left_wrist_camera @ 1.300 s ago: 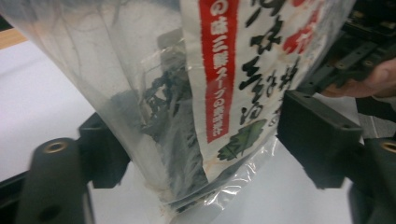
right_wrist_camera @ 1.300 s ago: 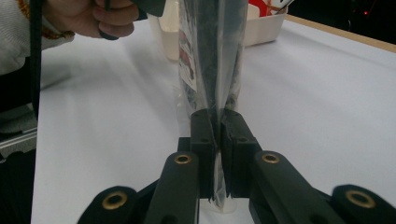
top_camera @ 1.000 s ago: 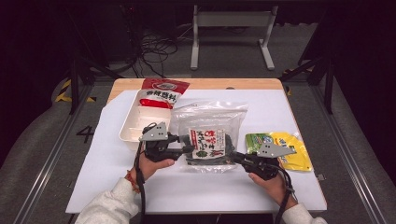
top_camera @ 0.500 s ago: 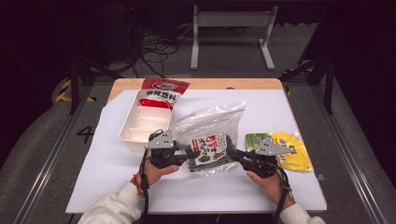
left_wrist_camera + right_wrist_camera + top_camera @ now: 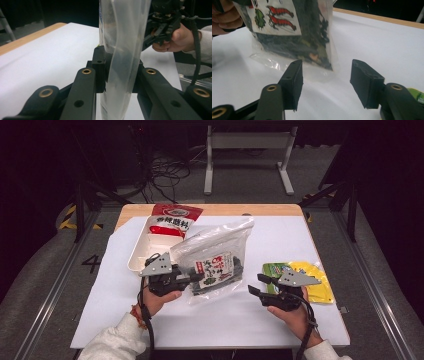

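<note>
Seaweed bag point(image 5: 216, 265) clamped in left gripper point(image 5: 192, 279) jaws, clear of right gripper point(image 5: 254, 285) jaws.

the clear bag point(image 5: 125, 50) runs off the top and bottom edges in the left gripper view.

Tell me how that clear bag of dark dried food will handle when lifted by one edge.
Probably floppy: the clear bag sags and creases where the left tool pinches its edge. Likely light, since one pinch holds it tilted up. The film looks glossy, so it may slip; the contents seem to bunch at the lower end.
</note>
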{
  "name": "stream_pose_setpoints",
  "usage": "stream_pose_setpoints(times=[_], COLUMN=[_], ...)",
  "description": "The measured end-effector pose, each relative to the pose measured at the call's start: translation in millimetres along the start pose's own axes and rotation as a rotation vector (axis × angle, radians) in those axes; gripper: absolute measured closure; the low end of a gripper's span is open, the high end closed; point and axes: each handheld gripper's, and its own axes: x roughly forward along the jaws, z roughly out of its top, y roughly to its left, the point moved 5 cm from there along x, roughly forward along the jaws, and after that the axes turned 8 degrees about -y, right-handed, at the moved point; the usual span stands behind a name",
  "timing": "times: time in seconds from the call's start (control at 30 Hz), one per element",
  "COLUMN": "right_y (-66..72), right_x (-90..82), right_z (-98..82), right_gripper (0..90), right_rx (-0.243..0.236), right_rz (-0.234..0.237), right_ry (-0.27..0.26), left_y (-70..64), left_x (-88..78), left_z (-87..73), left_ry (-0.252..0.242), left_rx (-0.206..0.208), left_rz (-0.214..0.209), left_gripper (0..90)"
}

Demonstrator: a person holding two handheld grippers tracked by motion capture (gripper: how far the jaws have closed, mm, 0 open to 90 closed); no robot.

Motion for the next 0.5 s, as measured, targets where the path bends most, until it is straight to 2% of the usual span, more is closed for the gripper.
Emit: stream_pose_setpoints(times=[0.07,0.13,0.3,0.33,0.43,0.5], right_y=[1.4,3.3,9.3,10.2,13.8,14.8], right_x=[-0.8,-1.8,-4.3,-4.6,-5.2,-5.0], right_z=[0.4,0.9,-1.0,-1.8,-6.3,-9.0], right_gripper=[40.4,39.0,35.9,35.6,34.8,34.7], right_rx=[-0.008,-0.021,-0.055,-0.060,-0.061,-0.067], right_rz=[0.009,0.012,0.024,0.025,0.039,0.041], right_ry=[0.014,0.027,0.060,0.067,0.089,0.103], left_y=[2.9,5.0,10.1,11.2,13.9,17.4], left_x=[-5.2,-10.3,-22.9,-26.4,-35.8,-42.0], left_z=[1.5,2.8,7.4,9.0,13.8,17.3], left_ry=[-0.002,-0.007,-0.018,-0.020,-0.040,-0.043], left_rx=[0.015,0.009,0.025,0.035,0.032,0.051], left_rz=[0.013,0.026,0.062,0.069,0.093,0.108], left_gripper=[75.0,74.9,74.9,74.9,74.9,74.9])
